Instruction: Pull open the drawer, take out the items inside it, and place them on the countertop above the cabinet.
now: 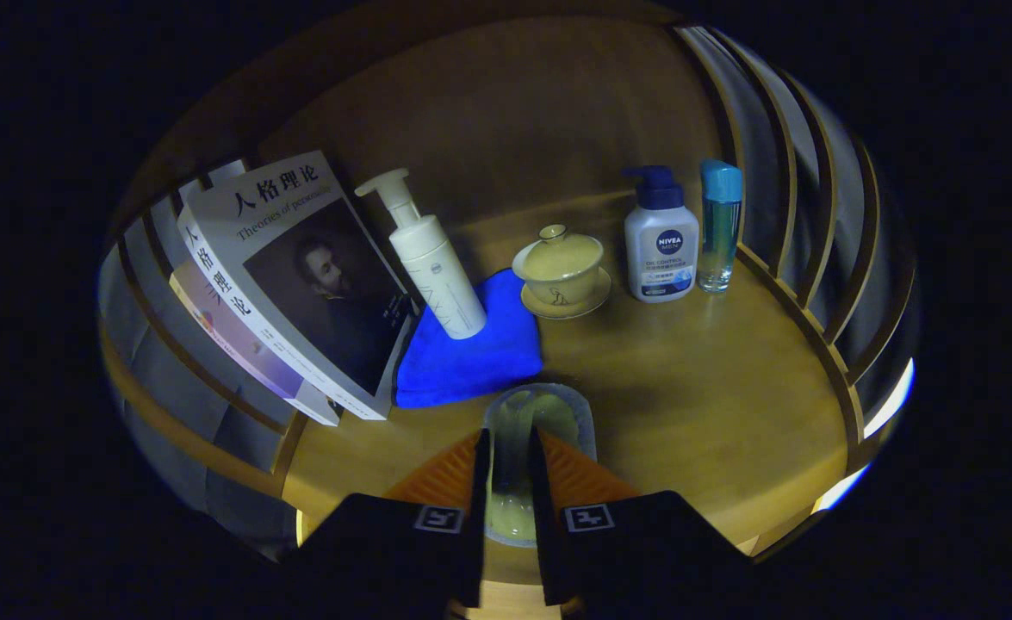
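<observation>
Gripper (510,465) fingers pinching a pale clear-walled tube/bottle (530,430), held over countertop (695,387) just in front of blue cloth (471,344); prob. light, stiff, slick; grip mid-body w/ care.

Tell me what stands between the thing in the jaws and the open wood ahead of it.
The gripper has its jaws closed on a pale green, translucent item. Directly ahead lies the folded blue cloth, with the white pump bottle standing on it. The bare countertop to the right of the cloth has nothing on it.
</observation>
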